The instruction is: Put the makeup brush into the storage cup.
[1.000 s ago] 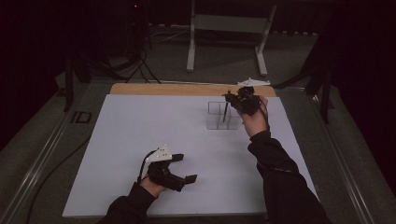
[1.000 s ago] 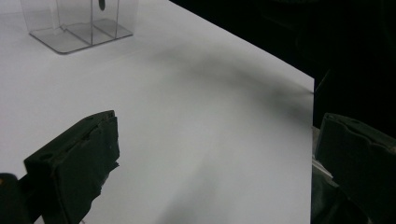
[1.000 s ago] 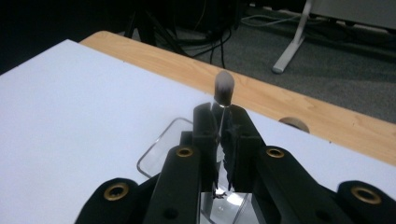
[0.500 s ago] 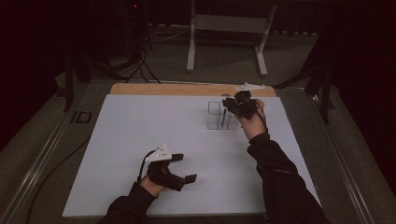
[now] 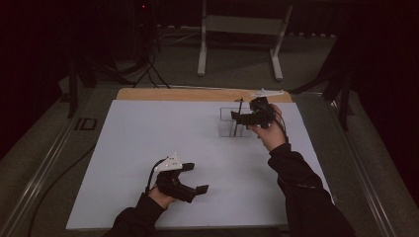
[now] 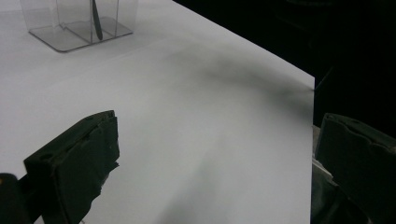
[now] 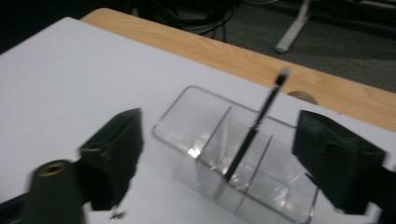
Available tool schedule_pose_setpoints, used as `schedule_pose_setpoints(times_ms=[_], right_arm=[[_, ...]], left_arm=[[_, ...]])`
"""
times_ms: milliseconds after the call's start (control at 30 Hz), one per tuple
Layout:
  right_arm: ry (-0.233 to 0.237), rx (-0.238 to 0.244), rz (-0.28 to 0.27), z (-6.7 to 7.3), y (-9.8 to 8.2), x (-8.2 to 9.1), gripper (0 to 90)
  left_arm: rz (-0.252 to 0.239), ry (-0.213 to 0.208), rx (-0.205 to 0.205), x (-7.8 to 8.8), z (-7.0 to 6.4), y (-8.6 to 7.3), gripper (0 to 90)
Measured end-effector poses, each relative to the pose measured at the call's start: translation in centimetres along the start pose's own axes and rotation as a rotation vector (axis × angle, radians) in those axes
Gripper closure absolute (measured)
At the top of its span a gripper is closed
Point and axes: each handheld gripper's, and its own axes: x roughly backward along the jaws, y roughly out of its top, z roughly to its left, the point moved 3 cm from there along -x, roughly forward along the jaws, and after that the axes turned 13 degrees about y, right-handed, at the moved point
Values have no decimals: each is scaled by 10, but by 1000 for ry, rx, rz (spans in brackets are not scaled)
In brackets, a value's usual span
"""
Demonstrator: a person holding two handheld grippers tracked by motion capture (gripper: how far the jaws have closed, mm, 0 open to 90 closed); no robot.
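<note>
A: White sheet, item one: the surface (image 5: pixel 148 148), pale and matte, with a wooden strip (image 5: pixel 163 94) along its twelve o'clock edge. What stands on it?

B: Item two, clear plastic organizer (image 5: pixel 231 123), divided into compartments, at about one o'clock on the surface. Item three, thin dark brush (image 7: pixel 254 128), standing tilted in a middle compartment, its tip leaning toward twelve o'clock and its foot on the floor of the organizer.

A: And the tongs?

B: Right tongs (image 7: pixel 219 154): jaws have just been opening, now wide, one on either side of the brush, neither pad touching it. Released, by my reading. Left tongs (image 5: pixel 193 178): at six o'clock, well apart from the organizer, jaws wide, nothing between them.

A: Care notes for the step in hand?

B: Withdraw the right tongs straight up and back toward five o'clock, jaws kept wide, so neither pad clips the brush's raised tip or the organizer's thin wall. The organizer looks light, so a nudge could slide it or topple the brush. Left tongs need no part; best kept idle at six o'clock.
</note>
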Motion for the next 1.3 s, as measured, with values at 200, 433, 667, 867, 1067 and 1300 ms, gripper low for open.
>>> schedule_pose_setpoints(times_ms=[200,433,667,867,1067,1300], right_arm=[[72,8,-9,7,-6,14,105],[112,22,-11,16,-17,25,106],[131,37,-10,26,-28,34,129],[186,54,-25,38,-40,41,153],[235,80,-29,49,-58,43,158],[299,92,-25,54,-81,44,168]], left_arm=[[2,-1,-1,0,0,0,9],[6,-5,-3,0,-1,0,9],[6,-8,-5,0,-2,1,9],[12,-14,-15,0,-2,1,9],[21,-24,-33,-1,-4,0,9],[30,-48,-67,-1,-6,0,10]])
